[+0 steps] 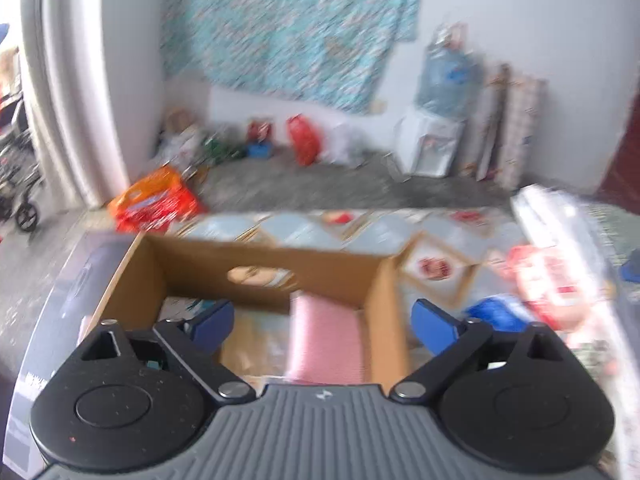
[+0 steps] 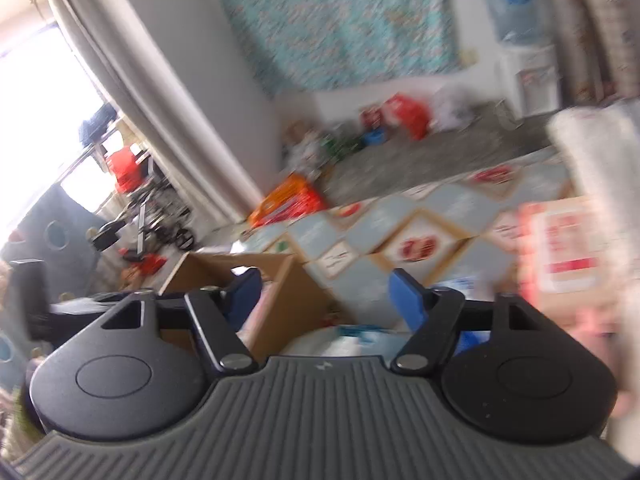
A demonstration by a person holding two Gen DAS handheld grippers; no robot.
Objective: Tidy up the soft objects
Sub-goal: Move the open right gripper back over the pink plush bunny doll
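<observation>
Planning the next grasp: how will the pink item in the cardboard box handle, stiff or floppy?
Probably floppy: the pink item lies flat in the cardboard box and looks like folded, ribbed fabric, though the frame is blurred. Likely light, so it should lift easily. It may unfold or drape if pinched at one edge.
</observation>
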